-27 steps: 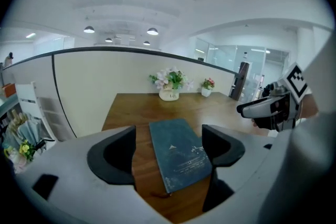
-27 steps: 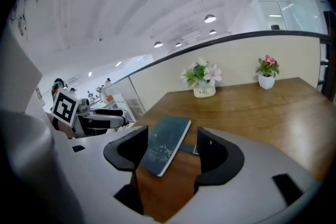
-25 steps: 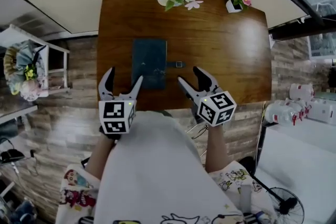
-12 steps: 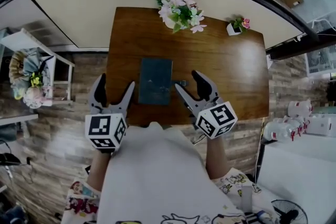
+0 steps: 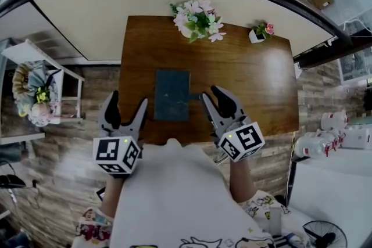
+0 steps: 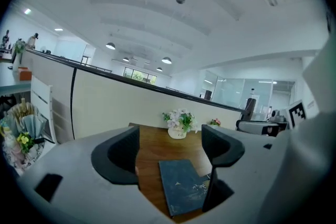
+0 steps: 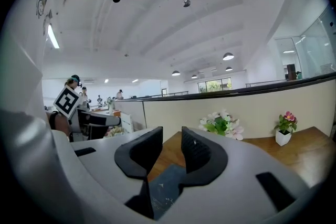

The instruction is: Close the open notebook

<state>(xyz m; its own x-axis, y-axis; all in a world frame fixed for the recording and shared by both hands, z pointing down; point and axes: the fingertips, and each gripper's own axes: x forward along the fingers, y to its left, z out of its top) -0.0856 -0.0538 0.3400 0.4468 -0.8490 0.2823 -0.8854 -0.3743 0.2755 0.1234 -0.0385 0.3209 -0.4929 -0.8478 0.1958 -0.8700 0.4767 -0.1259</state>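
A dark teal notebook lies closed and flat on the brown wooden table, near its front edge. It also shows low between the jaws in the left gripper view and the right gripper view. My left gripper hovers open at the notebook's left, above the table edge, holding nothing. My right gripper hangs at the notebook's right; its jaws have just been closing and stand apart by a narrow gap with nothing between them. Neither gripper touches the notebook.
A white vase of pink and white flowers stands at the table's far edge, with a small potted flower to its right. A white shelf with a bouquet stands on the floor at the left, and white items at the right.
Both grippers have lifted and drawn back a little from the notebook. The right gripper's jaws have narrowed from wide open. The notebook has not moved.
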